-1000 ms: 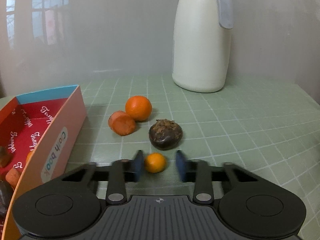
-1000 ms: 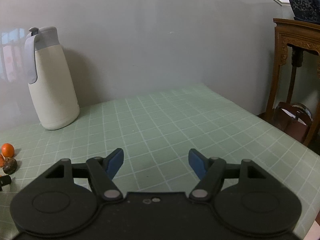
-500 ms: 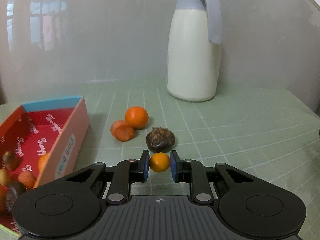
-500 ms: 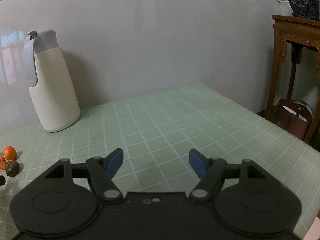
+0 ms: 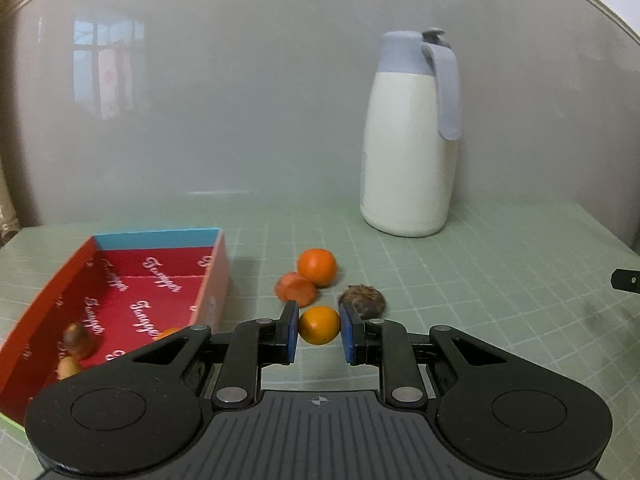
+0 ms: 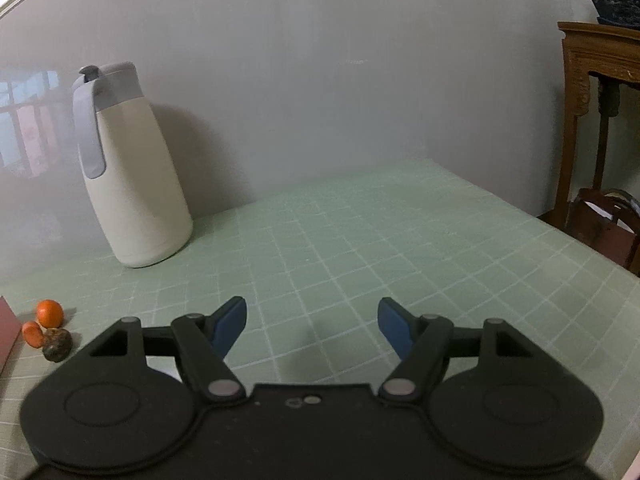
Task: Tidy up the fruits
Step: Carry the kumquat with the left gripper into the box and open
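My left gripper [image 5: 319, 330] is shut on a small orange fruit [image 5: 319, 325] and holds it above the green table. Behind it on the table lie a round orange [image 5: 317, 267], a red-orange fruit piece [image 5: 295, 289] and a dark brown fruit [image 5: 363, 301]. The open red box [image 5: 132, 284] stands to the left with several fruits inside. My right gripper [image 6: 312, 326] is open and empty over the table's middle; the three loose fruits show at its far left [image 6: 48, 332].
A cream thermos jug with a grey lid [image 5: 410, 140] stands at the back by the wall, also in the right wrist view [image 6: 132, 168]. A wooden side table [image 6: 600, 120] stands past the table's right edge.
My left gripper closed on the small orange fruit and lifted it, pulling back and up. The right gripper has barely moved.
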Tool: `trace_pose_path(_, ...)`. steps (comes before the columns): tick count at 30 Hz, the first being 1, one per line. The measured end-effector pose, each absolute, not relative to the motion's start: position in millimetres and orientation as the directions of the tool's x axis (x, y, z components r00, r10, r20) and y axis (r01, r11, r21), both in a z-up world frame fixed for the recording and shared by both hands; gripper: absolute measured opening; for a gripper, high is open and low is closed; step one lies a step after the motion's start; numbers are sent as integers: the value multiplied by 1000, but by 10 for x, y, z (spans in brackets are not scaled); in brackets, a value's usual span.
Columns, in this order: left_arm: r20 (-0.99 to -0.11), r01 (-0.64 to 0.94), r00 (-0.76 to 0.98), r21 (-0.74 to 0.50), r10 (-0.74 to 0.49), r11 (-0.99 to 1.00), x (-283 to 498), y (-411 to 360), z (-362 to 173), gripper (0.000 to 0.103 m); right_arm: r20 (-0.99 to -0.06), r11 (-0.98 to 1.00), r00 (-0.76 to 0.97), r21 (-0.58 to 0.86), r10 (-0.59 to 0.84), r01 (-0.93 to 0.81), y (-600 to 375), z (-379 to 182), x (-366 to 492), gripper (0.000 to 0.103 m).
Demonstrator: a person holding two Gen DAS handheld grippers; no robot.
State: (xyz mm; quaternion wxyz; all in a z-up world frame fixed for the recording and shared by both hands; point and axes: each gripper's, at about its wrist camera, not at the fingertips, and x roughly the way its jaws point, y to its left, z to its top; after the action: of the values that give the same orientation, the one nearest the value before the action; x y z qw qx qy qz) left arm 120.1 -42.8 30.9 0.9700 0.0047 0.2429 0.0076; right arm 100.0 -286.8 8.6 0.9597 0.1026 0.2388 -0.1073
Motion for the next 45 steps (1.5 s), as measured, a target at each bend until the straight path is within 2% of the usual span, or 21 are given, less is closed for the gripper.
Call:
trace_pose_path(19,-459,-119,882,0,106,993,1084,272,329,22,-486,976,869,127,-93,175,-2316,116,1144,72)
trace_pose_path(45,-510,-281,829,-25,229,960,1048,1230,56,22,-479,994,878,94,-7,60,-1659,165,1240,72)
